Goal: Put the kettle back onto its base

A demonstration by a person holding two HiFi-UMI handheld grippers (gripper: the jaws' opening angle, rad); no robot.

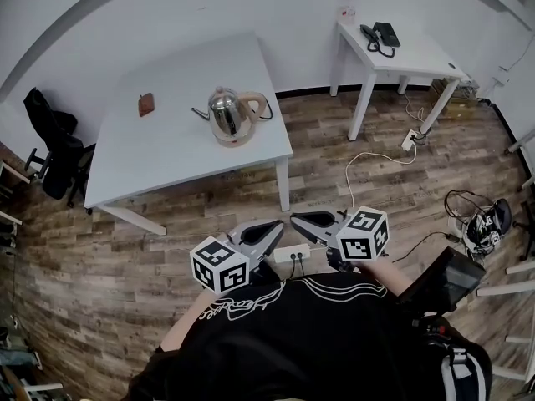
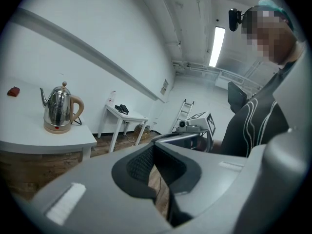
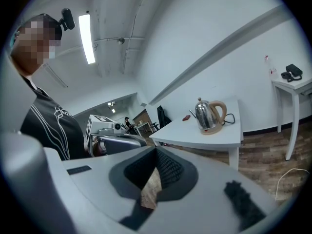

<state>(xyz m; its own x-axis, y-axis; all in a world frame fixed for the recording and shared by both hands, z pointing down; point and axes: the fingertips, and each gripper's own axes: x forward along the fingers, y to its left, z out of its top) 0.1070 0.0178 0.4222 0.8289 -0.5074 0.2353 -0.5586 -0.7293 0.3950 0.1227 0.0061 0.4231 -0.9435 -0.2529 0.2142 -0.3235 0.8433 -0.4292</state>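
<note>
A shiny steel kettle [image 1: 230,112] with a tan handle stands upright on its tan round base [image 1: 233,139] near the right end of the white table [image 1: 159,161]. The same kettle [image 2: 59,106] shows far off at the left of the left gripper view, and as the kettle [image 3: 207,114] at mid-right of the right gripper view. My left gripper [image 1: 278,225] and right gripper [image 1: 295,218] are both shut and empty. They hang close to my chest with their tips nearly meeting, well short of the table. In their own views the left gripper [image 2: 155,146] and right gripper [image 3: 156,153] show jaws pressed together.
A small brown object [image 1: 146,104] lies on the kettle's table. A second white table [image 1: 418,59] holds a desk phone [image 1: 380,36]. A black office chair [image 1: 52,153] stands at the left, and a power strip [image 1: 291,254] and cables [image 1: 368,159] lie on the wood floor.
</note>
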